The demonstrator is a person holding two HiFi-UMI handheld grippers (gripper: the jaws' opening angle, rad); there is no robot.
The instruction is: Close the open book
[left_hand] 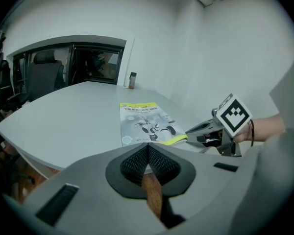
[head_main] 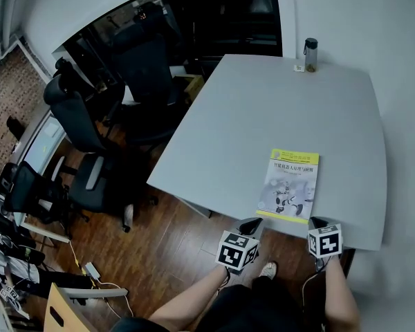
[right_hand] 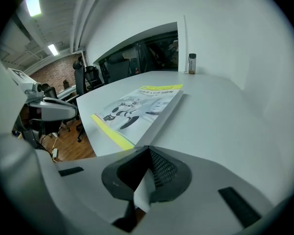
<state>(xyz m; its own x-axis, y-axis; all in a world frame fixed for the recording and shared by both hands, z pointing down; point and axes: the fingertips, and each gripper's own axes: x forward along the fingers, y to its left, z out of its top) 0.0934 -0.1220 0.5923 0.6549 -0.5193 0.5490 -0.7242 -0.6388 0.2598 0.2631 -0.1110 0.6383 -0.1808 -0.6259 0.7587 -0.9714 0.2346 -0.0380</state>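
Note:
The book (head_main: 290, 185) lies closed and flat on the grey table (head_main: 263, 102), yellow-and-white cover up, near the front edge. It also shows in the left gripper view as the book (left_hand: 146, 122) and in the right gripper view as the book (right_hand: 139, 106). My left gripper (head_main: 252, 223) hangs just off the table's edge below the book's near left corner, jaws shut and empty (left_hand: 147, 151). My right gripper (head_main: 318, 222) sits at the edge beside the book's near right corner, jaws shut with nothing in them (right_hand: 148, 153). Neither gripper touches the book.
A small dark-capped bottle (head_main: 310, 54) stands at the table's far edge. Black office chairs (head_main: 145, 61) crowd the wooden floor to the left, beside a desk with screens (head_main: 41, 144). A white wall runs along the table's right side.

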